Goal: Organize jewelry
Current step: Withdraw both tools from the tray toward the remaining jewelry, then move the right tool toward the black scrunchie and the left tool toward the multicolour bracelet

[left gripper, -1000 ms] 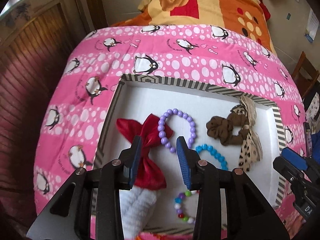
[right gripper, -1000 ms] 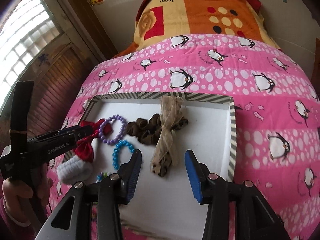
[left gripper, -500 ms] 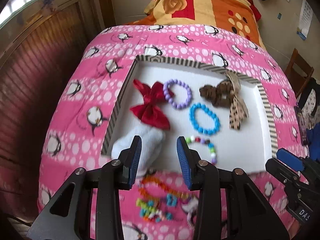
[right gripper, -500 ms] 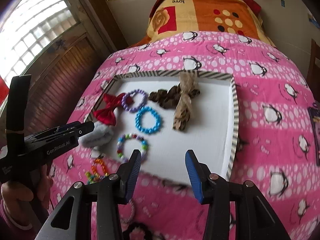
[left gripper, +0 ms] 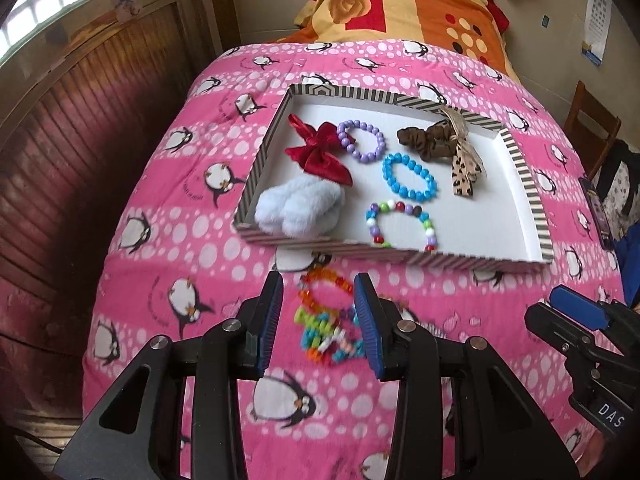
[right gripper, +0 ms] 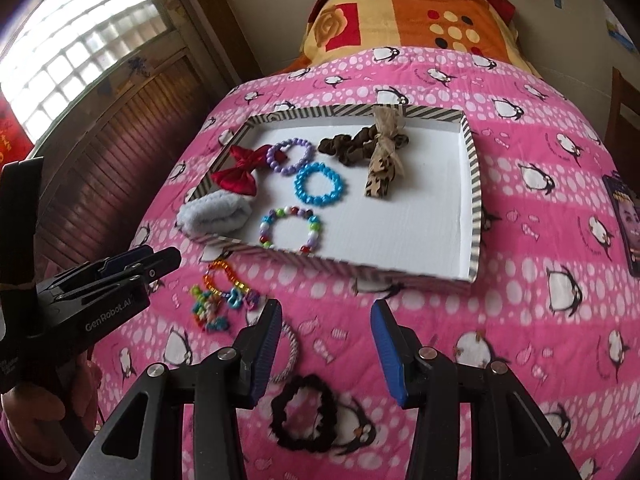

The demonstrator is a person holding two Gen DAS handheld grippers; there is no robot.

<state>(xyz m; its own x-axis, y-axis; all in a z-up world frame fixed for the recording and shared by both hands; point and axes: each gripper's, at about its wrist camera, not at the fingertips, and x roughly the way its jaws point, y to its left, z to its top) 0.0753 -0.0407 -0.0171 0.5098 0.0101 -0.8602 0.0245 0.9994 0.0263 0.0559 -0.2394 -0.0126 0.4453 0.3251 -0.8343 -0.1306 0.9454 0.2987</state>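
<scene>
A striped-rim white tray [left gripper: 400, 255] [right gripper: 473, 184] lies on the pink penguin quilt. It holds a red bow [left gripper: 320, 154], a purple [left gripper: 362, 140], a blue [left gripper: 408, 178] and a multicolour bead bracelet [right gripper: 291, 229], a brown scrunchie [right gripper: 348, 148], a leopard ribbon [right gripper: 382, 168] and a white fluffy piece [left gripper: 298, 208]. In front of the tray, loose on the quilt, are an orange bead bracelet [right gripper: 224, 276], bright mixed beads [left gripper: 324, 336], a striped ring [right gripper: 291, 354] and a black scrunchie [right gripper: 304, 416]. My left gripper [left gripper: 318, 280] hangs open over the orange bracelet. My right gripper [right gripper: 326, 306] is open above the quilt, holding nothing.
An orange floral blanket [left gripper: 400, 4] covers the far end of the bed. A wooden panelled wall [left gripper: 80, 128] runs along the left. A chair [left gripper: 592, 128] stands at the right, and a dark booklet [right gripper: 624, 224] lies on the quilt's right edge.
Both grippers have drawn back from over the tray toward the near end of the bed. The tray now sits farther off, and the loose bracelets on the quilt have come into view.
</scene>
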